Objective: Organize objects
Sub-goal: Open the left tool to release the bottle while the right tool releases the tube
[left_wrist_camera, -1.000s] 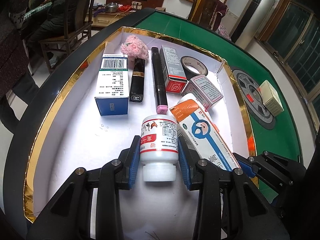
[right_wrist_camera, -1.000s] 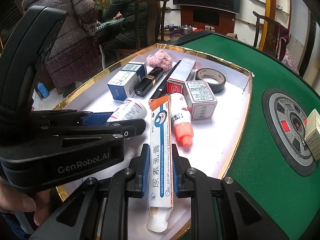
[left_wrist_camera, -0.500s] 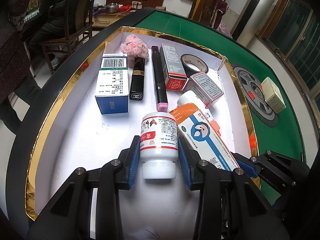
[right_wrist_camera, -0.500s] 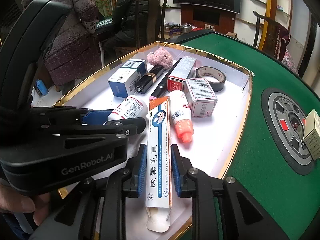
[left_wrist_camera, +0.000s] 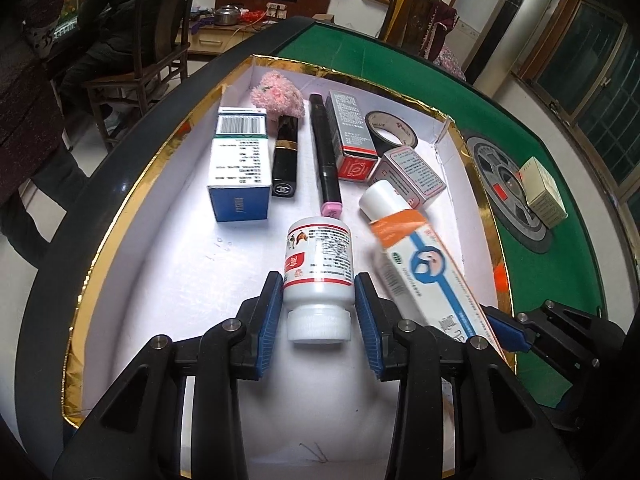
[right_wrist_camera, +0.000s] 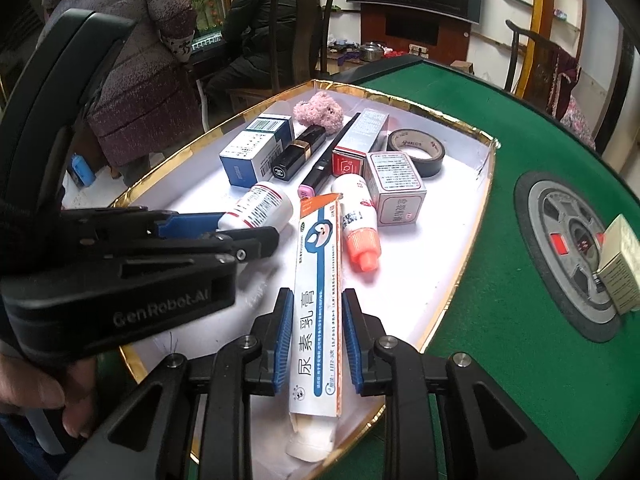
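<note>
Tray (left_wrist_camera: 132,264): shallow, white inside, gold-foil rim, resting on a green felt table (right_wrist_camera: 500,360).

Left gripper (left_wrist_camera: 319,312): blue pads pressed against both sides of a white pill bottle (left_wrist_camera: 318,268), which lies on the tray floor with its cap toward the camera. Firm hold.

Right gripper (right_wrist_camera: 315,334): a long ointment box (right_wrist_camera: 318,300) lies between the pads, white with blue and orange print, a white tube end sticking out of its near end. The jaws have just been opening; a narrow gap shows on each side of the box, so the pads are loose around it and not pressing. The box rests on the tray, near the right rim.

Other contents, far half of tray:
- blue-and-white carton (left_wrist_camera: 238,170), left
- black lipstick (left_wrist_camera: 285,156), just beside the carton
- pink fluffy toy (left_wrist_camera: 278,96), at the back, touching the lipstick's far end
- black marker with pink end (left_wrist_camera: 326,160)
- grey-and-red carton (left_wrist_camera: 352,136)
- roll of black tape (left_wrist_camera: 392,132), back right
- small grey box (left_wrist_camera: 412,176)
- white bottle with orange cap (right_wrist_camera: 358,224), beside the ointment box

Outside the tray: a small cream box (left_wrist_camera: 544,192) on the table.
</note>
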A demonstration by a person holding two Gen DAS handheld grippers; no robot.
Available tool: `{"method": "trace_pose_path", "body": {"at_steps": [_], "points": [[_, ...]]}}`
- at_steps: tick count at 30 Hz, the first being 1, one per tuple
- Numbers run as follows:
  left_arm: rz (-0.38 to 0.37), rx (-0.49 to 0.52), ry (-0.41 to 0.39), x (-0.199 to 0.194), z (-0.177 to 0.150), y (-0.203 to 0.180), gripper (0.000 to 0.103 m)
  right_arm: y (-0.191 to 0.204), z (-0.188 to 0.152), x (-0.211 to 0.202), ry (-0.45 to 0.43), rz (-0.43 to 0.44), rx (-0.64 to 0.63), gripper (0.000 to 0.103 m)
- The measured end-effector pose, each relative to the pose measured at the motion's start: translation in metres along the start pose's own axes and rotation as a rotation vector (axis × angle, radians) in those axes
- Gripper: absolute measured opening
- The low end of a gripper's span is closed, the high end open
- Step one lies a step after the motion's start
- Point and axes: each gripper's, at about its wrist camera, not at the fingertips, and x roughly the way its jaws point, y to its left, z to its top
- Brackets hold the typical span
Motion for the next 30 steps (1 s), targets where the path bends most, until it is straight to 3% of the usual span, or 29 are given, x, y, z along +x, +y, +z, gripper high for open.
{"method": "trace_pose_path", "body": {"at_steps": [3,7,11,16,22,30], "points": [[-0.004,-0.007,-0.005,-0.003,0.0,0.003,0.037,0.003,-0.001,-0.002,0.009,0.001,-0.017,0.027],[-0.006,-0.007,-0.006,-0.005,0.0,0.004,0.037,0.002,0.002,0.001,0.025,0.068,0.017,0.027],[-0.012,-0.001,-0.002,-0.005,0.0,0.005,0.037,-0.002,0.001,0.0,0.027,0.054,0.041,0.027],[-0.049,-0.01,-0.004,-0.007,-0.001,0.007,0.037,-0.001,0.0,0.004,0.051,0.193,0.093,0.027],[-0.054,-0.023,-0.032,-0.017,0.0,0.009,0.037,-0.009,0.001,-0.001,0.035,0.271,0.148,0.028],[-0.04,-0.022,-0.029,-0.019,-0.001,0.006,0.036,-0.019,-0.002,-0.011,0.007,0.241,0.186,0.028]]}}
